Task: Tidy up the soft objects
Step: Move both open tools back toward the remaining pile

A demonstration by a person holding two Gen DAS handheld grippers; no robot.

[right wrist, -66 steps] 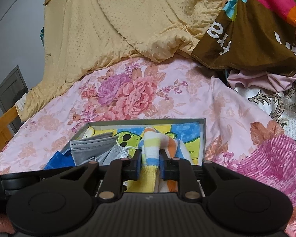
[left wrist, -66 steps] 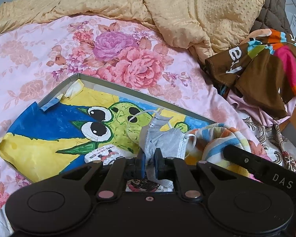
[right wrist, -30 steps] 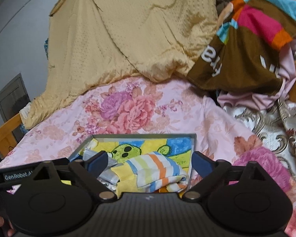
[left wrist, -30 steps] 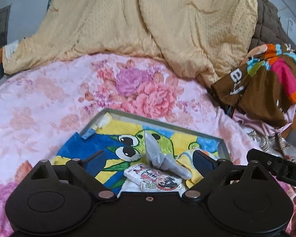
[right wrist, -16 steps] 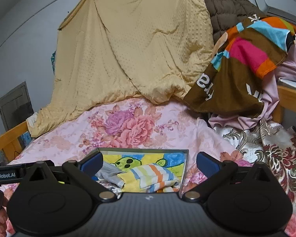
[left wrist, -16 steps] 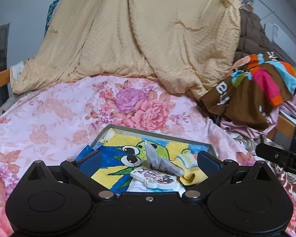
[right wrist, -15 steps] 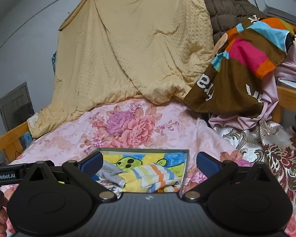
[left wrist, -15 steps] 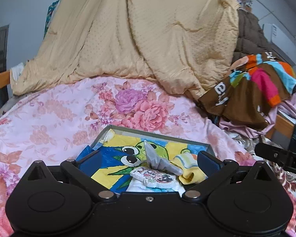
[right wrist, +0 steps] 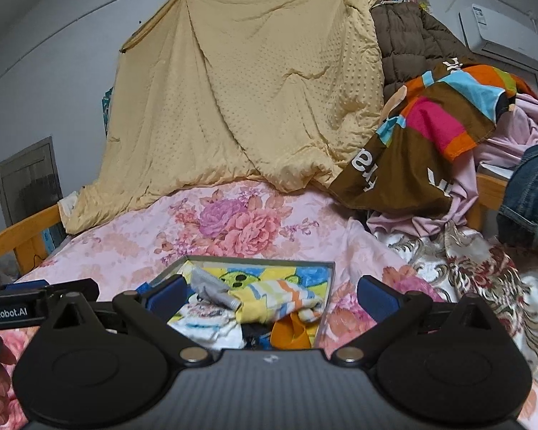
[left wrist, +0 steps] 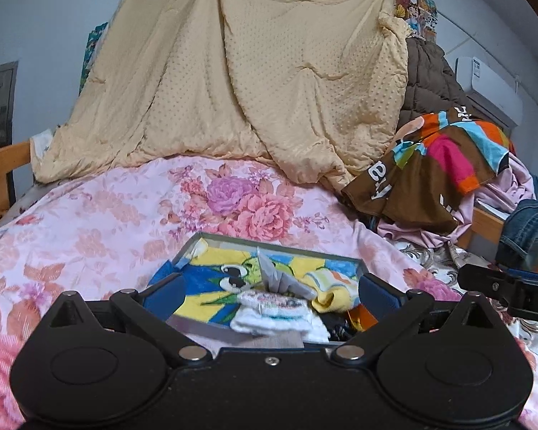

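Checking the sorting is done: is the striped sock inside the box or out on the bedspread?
Inside. The striped sock lies in the box, beside the grey mask, within its grey rim; neither claw touches it.

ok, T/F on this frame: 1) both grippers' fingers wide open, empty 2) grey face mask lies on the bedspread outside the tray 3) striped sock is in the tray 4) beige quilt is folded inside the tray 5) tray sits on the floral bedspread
1) True: the left gripper and right gripper both have their fingers spread wide, with nothing between them.
2) False: the grey face mask lies inside the shallow cartoon-lined tray.
3) True: the yellow, orange and blue striped sock rests in the tray.
4) False: the dotted beige quilt hangs up behind the bed.
5) True: the tray sits on the pink floral bedspread.
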